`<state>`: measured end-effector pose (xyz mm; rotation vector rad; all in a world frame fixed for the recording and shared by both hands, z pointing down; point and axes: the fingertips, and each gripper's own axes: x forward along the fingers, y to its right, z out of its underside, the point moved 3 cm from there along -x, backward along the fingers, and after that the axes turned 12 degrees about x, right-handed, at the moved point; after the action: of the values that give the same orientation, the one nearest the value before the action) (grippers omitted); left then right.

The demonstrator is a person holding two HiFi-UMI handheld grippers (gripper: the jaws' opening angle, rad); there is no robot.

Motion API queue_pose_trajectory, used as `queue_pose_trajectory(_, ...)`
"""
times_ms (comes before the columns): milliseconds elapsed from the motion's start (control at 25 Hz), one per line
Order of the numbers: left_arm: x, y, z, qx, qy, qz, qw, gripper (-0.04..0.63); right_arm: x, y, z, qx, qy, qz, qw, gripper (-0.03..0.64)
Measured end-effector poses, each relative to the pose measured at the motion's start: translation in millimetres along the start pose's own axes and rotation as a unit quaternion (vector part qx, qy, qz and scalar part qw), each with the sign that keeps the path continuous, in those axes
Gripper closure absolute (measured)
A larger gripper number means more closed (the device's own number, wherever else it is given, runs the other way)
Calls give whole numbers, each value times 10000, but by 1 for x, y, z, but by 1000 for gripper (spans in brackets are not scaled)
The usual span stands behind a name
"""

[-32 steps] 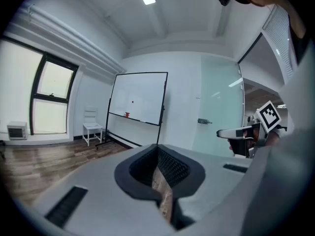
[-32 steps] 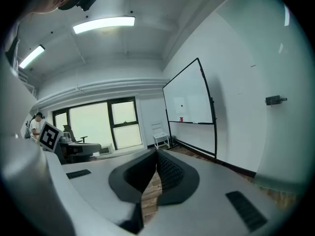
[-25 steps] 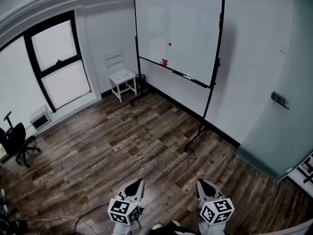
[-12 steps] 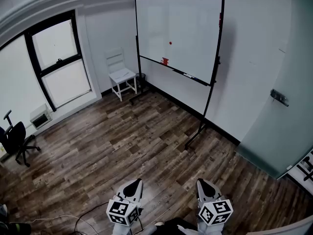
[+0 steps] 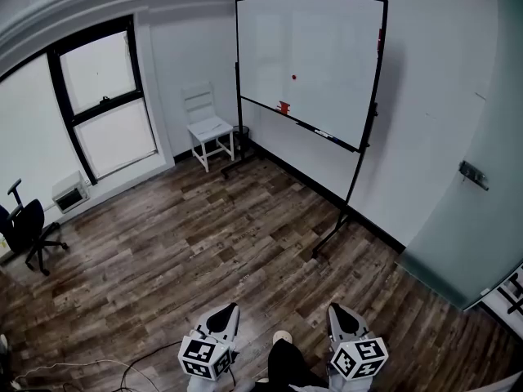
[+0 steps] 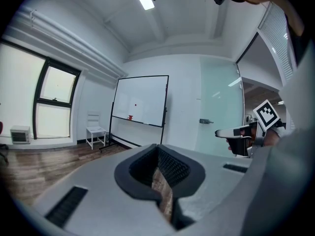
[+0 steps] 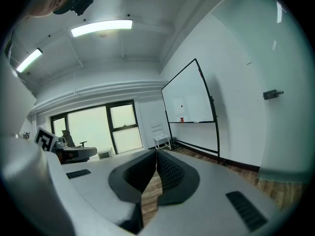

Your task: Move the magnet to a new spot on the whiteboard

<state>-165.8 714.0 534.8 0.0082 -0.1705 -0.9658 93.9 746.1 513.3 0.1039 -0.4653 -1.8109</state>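
**Head view with both gripper views.** I hold my left gripper (image 5: 230, 309) and my right gripper (image 5: 337, 309) side by side at the bottom edge of the head view. They are apart from each other and point roughly level across the room toward the whiteboard (image 5: 327, 47). Each gripper view shows its jaws pressed together at the tips with nothing between them, so both tools are clenched and empty. My dark-clad leg (image 5: 284, 367) shows between them. The dark wood-plank floor (image 5: 204, 235) runs to white walls. A frosted glass panel (image 5: 482, 137) with a handle (image 5: 474, 174) stands at the right, and a black-framed window (image 5: 102, 104) at the left. The whiteboard, on a black stand, is by the far wall, well apart from both grippers. A white chair (image 5: 208, 129) stands just left of it, and a black office chair (image 5: 29, 231) stands at the left edge. A small red object (image 5: 283, 107) sits at the board's lower rail. The magnet (image 5: 294, 77), a red dot, sticks on the board face a little above that object, with neither gripper near it. Compared with one second ago, the board lies slightly further right and lower in the head view and my leg has come into view between the grippers. Both jaws are closed as before, and the magnet keeps its spot on the board.
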Motion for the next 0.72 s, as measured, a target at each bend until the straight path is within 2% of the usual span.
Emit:
queue_pose_trajectory(200, 30, -25, 1, 100, -28, -150, 9998, 586, 42, 18, -10, -28, -21, 9, 10000, 591)
queue_pose_trajectory(720, 161, -68, -28, 116, 4, -47, 9999, 586, 156, 68, -69, -44, -7, -94, 9999, 591)
